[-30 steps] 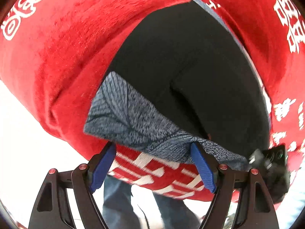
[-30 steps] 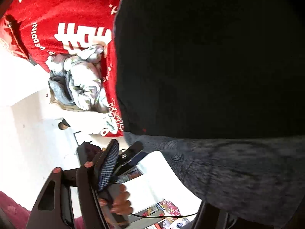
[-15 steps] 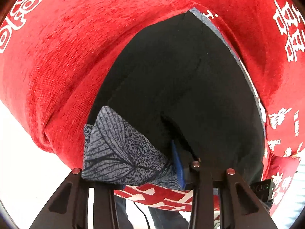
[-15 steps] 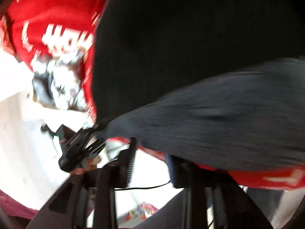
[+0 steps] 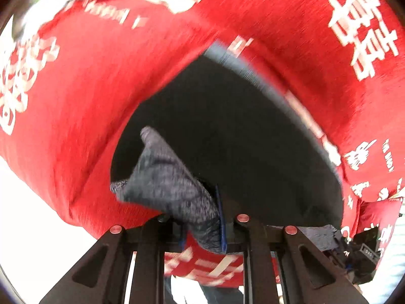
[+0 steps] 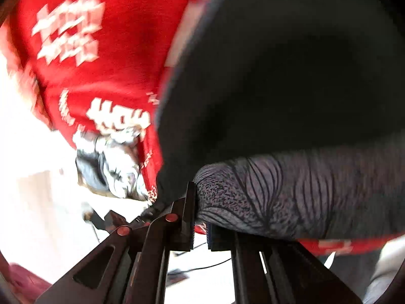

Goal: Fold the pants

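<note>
Both grippers clamped onto the pants hem

A second ago the left gripper (image 5: 201,224) was wide open around the grey leaf-print hem (image 5: 172,190); it closed on it and bunched the fabric up. The right gripper (image 6: 200,217) also went from open beside the pants (image 6: 291,81) to pinching the grey edge (image 6: 291,197), and both views got blurrier.

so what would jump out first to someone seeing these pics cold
The bright red cloth with white lettering fills both views. The black pants lie across it. Each gripper has a grey leaf-patterned hem pinched at the near edge, left gripper and right gripper alike.
</note>
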